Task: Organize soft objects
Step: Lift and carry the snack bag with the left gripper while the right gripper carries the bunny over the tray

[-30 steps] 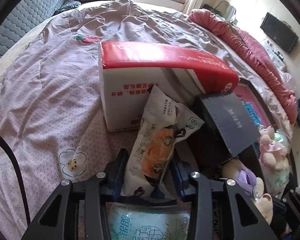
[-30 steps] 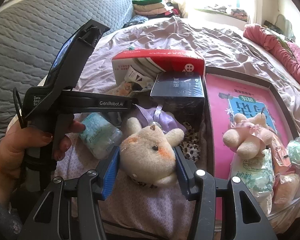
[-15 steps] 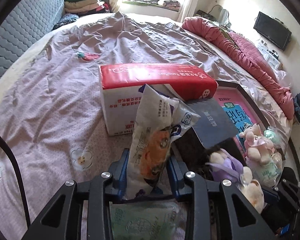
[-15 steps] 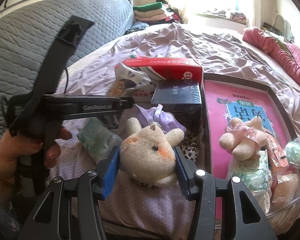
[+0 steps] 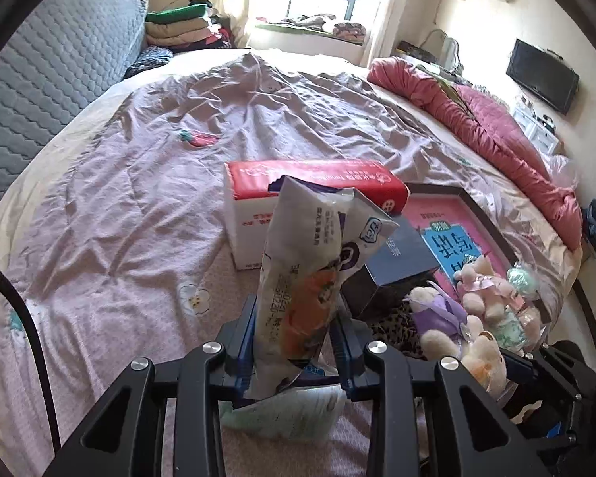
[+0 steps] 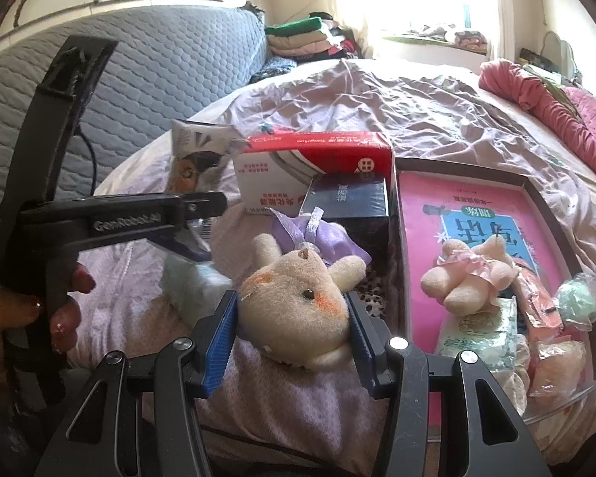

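my left gripper [image 5: 296,342] is clamped on a snack packet [image 5: 306,278] held upright above the bedspread [image 5: 119,198]; its jaws have just been closing tighter; my right gripper [image 6: 294,338] pinches a plush bear [image 6: 298,306] by the head, beside the pink tray [image 6: 536,190]; a tissue pack [image 5: 290,413] lies, i think, under the left one.

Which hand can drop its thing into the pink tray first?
Probably the right gripper: its plush bear sits beside the pink tray. The left gripper, holding the snack packet, is farther away.
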`<state>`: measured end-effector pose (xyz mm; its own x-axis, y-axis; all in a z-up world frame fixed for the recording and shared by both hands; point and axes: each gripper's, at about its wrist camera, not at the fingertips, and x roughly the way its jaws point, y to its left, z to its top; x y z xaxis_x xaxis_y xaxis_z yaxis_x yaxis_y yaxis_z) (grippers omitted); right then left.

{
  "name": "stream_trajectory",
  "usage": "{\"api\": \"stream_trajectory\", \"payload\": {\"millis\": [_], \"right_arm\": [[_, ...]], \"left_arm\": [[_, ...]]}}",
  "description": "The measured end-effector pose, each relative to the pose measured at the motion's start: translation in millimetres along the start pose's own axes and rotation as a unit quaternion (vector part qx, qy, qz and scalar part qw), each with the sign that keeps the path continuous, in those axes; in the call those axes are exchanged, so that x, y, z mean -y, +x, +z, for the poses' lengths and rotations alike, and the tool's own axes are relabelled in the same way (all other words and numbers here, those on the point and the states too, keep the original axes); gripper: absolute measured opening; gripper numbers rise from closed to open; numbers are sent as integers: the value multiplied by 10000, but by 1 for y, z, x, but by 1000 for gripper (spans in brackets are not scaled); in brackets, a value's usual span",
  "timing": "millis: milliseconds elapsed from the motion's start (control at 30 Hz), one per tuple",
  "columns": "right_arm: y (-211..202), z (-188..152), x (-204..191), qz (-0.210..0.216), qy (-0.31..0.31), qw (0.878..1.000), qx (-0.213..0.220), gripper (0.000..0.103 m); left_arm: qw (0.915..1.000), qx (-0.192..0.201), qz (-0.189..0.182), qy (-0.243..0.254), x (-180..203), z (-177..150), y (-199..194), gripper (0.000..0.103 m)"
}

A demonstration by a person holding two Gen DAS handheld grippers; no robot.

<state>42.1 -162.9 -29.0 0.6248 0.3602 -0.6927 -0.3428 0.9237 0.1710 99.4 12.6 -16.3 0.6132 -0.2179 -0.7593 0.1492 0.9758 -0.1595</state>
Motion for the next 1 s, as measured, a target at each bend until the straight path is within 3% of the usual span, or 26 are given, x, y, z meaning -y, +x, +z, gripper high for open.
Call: {"api": "stream_trajectory", "payload": {"millis": [167,1000], "right_arm": [[-8,0,1,19,54,9999,86,54],[-65,17,7,89,200,9977,642,54]], "left_arm": [[9997,128,13,-206,-8,0,-14,34],[9994,138,201,241,47,-10,-60,34]]}}
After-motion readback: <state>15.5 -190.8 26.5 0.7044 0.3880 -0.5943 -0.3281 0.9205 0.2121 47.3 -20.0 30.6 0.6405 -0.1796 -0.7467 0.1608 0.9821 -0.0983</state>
